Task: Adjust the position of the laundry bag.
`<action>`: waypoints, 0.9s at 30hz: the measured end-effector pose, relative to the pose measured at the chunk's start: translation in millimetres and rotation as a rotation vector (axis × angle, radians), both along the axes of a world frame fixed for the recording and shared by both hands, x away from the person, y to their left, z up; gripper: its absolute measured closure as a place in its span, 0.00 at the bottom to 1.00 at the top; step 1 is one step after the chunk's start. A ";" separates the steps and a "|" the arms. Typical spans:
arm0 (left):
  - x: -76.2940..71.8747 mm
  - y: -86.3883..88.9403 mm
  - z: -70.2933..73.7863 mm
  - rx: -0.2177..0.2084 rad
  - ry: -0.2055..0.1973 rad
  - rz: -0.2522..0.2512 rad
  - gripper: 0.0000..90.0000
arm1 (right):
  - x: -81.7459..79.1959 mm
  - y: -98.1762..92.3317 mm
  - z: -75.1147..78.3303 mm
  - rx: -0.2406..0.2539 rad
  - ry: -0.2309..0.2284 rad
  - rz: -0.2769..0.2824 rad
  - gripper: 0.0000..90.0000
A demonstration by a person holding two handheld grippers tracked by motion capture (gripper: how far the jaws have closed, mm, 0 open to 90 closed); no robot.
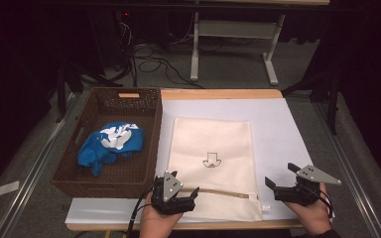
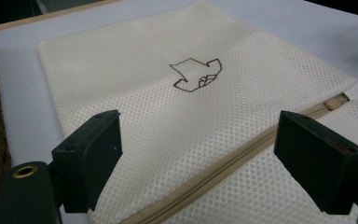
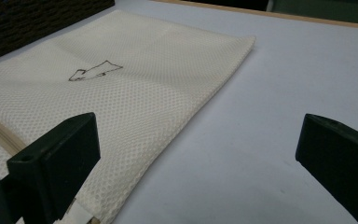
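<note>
The mesh bag (image 1: pixel 211 166) looks light and floppy; best pinched near its zipper (image 2: pixel 242 156). Both tongs, left (image 1: pixel 184 194) and right (image 1: pixel 280 179), stand spread and empty.

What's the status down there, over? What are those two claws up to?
Left gripper open, over the mesh bag's zipper edge. Right gripper open, beside the bag's corner, nothing held. Bag flat, zipped. Blue cloth in basket. Nothing in the way.
</note>
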State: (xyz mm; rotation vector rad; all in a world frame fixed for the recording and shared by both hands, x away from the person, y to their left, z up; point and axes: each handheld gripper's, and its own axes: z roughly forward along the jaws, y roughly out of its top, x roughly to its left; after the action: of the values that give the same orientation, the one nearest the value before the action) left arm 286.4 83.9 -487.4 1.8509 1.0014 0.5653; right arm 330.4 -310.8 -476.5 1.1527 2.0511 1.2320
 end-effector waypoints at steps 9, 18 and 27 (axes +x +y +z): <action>-0.5 6.5 3.4 -0.030 0.008 0.009 0.22 | -8.3 6.3 2.8 -0.004 -0.021 0.036 0.00; -1.3 6.9 -1.2 -0.014 0.026 0.030 0.25 | -9.1 10.3 0.9 0.000 -0.015 0.056 0.02; -1.3 10.8 -1.3 -0.022 0.071 0.034 0.26 | -8.2 17.1 0.0 -0.001 0.004 0.067 0.07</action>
State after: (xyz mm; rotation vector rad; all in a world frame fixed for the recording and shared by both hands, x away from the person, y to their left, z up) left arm 285.1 94.7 -488.7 1.8484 1.0836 0.5090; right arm 322.1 -293.7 -476.5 1.0946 2.1091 1.2608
